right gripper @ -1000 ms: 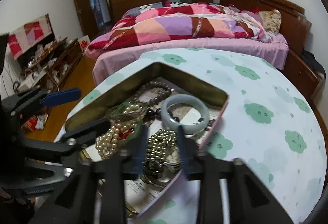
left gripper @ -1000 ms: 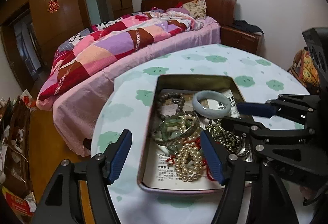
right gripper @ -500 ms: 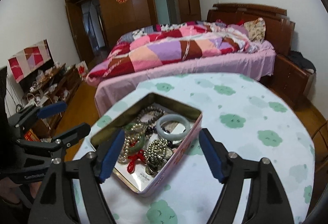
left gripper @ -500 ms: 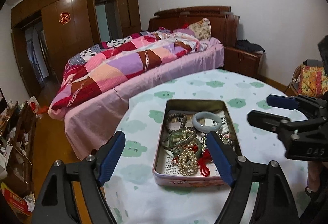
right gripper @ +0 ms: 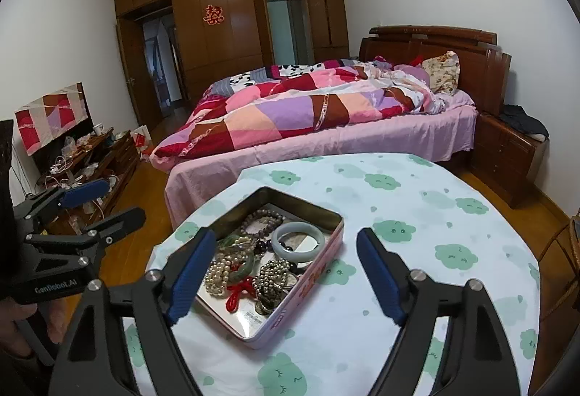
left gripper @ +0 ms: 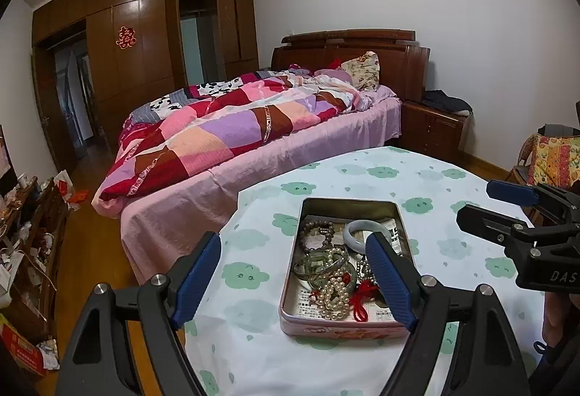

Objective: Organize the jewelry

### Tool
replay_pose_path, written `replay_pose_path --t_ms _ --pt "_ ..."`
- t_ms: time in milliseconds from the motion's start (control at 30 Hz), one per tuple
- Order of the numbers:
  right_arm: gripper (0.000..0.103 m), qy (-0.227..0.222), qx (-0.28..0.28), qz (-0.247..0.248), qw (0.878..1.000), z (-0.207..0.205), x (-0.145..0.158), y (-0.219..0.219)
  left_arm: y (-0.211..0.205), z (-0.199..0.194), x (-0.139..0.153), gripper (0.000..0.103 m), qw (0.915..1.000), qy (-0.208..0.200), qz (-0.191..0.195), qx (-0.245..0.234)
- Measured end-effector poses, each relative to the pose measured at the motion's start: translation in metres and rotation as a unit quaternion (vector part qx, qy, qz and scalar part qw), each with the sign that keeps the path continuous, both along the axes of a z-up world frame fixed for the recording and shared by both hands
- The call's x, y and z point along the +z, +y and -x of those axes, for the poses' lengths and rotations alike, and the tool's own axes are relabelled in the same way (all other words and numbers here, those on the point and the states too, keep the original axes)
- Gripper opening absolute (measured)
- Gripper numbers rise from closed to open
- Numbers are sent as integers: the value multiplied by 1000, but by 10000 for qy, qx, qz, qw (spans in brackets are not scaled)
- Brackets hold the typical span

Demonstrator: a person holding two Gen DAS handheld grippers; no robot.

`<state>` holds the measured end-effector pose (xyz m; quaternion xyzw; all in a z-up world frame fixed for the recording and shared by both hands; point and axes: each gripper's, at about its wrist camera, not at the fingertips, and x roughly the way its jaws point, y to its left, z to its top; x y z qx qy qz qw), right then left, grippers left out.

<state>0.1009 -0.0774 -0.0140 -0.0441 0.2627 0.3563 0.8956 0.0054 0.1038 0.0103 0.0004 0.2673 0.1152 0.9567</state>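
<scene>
A pink tin lies open on the round table. It holds a pale jade bangle, a pearl bracelet, a red knotted cord, a dark bead bracelet and a metallic bead bracelet. My left gripper hovers open over the tin's near left side, empty. The right gripper hangs above the tin's near right corner, its jaws opening with nothing between them.
The table wears a white cloth with green clouds. Behind it stands a bed with a patchwork quilt and a wooden nightstand. A chair with a colourful cushion is at the right; a cluttered low cabinet is at the left.
Both grippers drew back and rose away from the tin. The right jaws, narrow around the metallic bead bracelet before, spread wide; the bracelet lies in the tin. The left jaws widened slightly.
</scene>
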Motion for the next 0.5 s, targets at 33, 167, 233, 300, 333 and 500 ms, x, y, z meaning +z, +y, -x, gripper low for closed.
replay_pose_path --t_ms 33,167,233,300,333,500 --pt "84 -7 3 0 10000 1 0 -1 1 0 0 82 10000 -5 13 7" --pt "86 -56 0 10 10000 2 0 -1 2 0 -1 82 10000 7 0 17" --pt "87 -64 -9 4 10000 2 0 -2 2 0 -1 82 10000 8 7 14" --pt "87 -64 -8 15 10000 2 0 -1 2 0 -1 82 10000 7 15 15" --pt "87 -72 -6 22 10000 2 0 -1 2 0 -1 82 10000 5 7 16" --pt "87 -71 -8 24 10000 2 0 -2 3 1 -2 82 10000 11 21 24"
